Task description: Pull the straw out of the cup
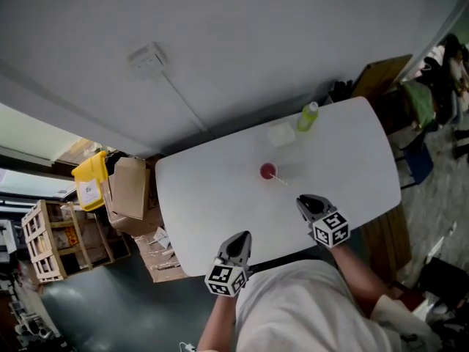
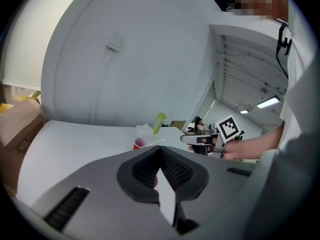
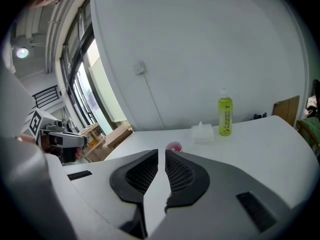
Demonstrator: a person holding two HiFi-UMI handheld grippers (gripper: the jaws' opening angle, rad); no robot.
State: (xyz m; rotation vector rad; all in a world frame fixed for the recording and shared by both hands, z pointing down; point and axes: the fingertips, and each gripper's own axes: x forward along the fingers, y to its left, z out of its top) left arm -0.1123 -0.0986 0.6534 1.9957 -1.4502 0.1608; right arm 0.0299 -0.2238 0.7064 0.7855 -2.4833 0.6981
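white table (image 1: 212,196), red cup (image 1: 267,171) with straw (image 1: 280,180), near right hand-held gripper (image 1: 302,199)

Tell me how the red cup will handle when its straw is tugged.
Small and apparently light, the red cup likely slides or tips. Its straw leans over one rim, so a sideways tug may topple it.

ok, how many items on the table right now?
3: a red cup with a straw near the table middle, a tissue pack behind it, a green bottle by the far edge. Nothing seems hidden.
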